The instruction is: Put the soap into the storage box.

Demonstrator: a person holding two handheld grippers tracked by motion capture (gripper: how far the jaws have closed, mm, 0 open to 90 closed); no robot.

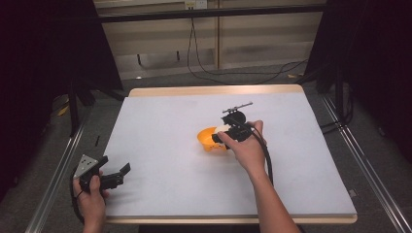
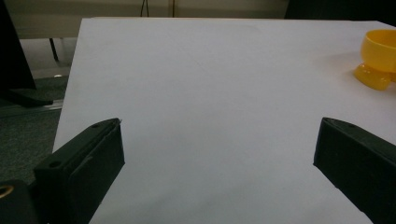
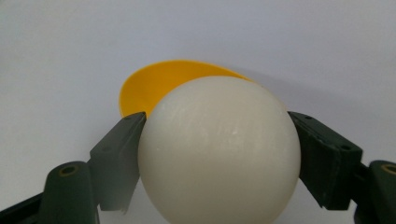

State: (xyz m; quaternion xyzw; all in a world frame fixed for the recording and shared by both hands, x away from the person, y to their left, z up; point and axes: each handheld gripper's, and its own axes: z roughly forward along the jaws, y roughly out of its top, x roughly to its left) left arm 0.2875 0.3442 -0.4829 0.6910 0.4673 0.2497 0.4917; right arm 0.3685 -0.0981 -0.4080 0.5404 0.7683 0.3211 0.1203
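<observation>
**White ball held over yellow cup**

Right gripper [image 1: 224, 132] clamps a smooth white egg-shaped ball [image 3: 219, 151], jaws pressed on both its sides, directly above the small yellow plastic footed cup [image 1: 210, 139]. In the right gripper view the cup's rim [image 3: 154, 84] sits just behind and under the ball. Cup stands near the middle of the white table [image 1: 160, 121].

Left gripper [image 1: 112, 176] rests well off to the left of the cup, by the table's near-left edge, jaws wide apart, holding nothing; the cup [image 2: 379, 58] shows at far right of its view.

Likely step: seat ball in cup. Best done by centring the ball over the rim, lowering until it rests, then easing the jaws apart slowly so the light cup doesn't tip or slide. Ball looks slick, so keep the grip even.

No brands, labels or writing readable anywhere
</observation>
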